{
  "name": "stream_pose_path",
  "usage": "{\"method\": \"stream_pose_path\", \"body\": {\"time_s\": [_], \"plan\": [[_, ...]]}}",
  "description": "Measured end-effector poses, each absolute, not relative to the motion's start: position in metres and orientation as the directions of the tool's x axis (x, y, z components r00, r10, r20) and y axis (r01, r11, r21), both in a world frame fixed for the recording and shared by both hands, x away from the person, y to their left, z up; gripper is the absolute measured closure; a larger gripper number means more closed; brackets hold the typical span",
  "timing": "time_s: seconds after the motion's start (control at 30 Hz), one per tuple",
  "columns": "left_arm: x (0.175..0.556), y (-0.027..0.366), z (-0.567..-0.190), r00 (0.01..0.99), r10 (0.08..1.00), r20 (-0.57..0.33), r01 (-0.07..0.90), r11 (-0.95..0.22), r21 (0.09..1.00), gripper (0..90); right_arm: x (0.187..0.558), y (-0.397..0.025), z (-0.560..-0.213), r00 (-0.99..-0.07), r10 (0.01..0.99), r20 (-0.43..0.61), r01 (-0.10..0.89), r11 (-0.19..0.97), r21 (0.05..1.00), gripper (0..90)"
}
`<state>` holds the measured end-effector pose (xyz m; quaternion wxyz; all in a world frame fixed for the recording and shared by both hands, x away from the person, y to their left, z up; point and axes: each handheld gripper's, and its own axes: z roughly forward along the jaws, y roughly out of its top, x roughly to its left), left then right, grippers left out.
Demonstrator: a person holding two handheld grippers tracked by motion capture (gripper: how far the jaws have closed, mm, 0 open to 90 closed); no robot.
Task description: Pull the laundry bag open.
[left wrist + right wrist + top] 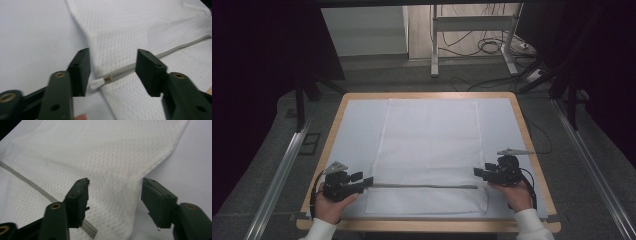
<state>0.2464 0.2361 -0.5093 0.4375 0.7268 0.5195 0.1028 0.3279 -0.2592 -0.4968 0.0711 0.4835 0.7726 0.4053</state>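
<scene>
Lying flat on the pale table cover [357, 125], a white mesh laundry bag [430, 145] is flanked near its zipped end by both grippers. The grey zipper [424, 186] runs straight across the bag close to the person's edge of the table, from one side of the bag to the other.

The left gripper [111, 67] is held wide, its jaws spread either side of the zipper's end, where the small metal pull [108, 79] is seen — nothing is gripped. The right gripper [115, 197] is likewise spread open over the bag's opposite edge, mesh lying between the jaws but not pinched.

Several slips can be foreseen. The pull is small and lies flat; if the left jaws are closed slightly off it, only mesh or zipper tape would be caught, and the slider would not travel. If the right side is not pinned firmly, the whole bag is likely to be dragged across the smooth cover — bunching instead of unzipping.
</scene>
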Motion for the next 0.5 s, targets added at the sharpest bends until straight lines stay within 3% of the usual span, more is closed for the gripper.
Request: {"method": "stream_pose_path", "body": {"time_s": [0.17,0.5], "plan": [[0.256,0.228,-0.505,0.477,0.84,-0.261,0.627,-0.117,0.77,33.9,0.321,-0.269,-0.49,-0.547,0.805,0.23,0.639,0.224,0.736,31.5],[0.293,0.222,-0.505,0.47,0.854,-0.224,0.624,-0.142,0.768,32.1,0.315,-0.31,-0.495,-0.528,0.822,0.215,0.621,0.201,0.758,26.3]]}}
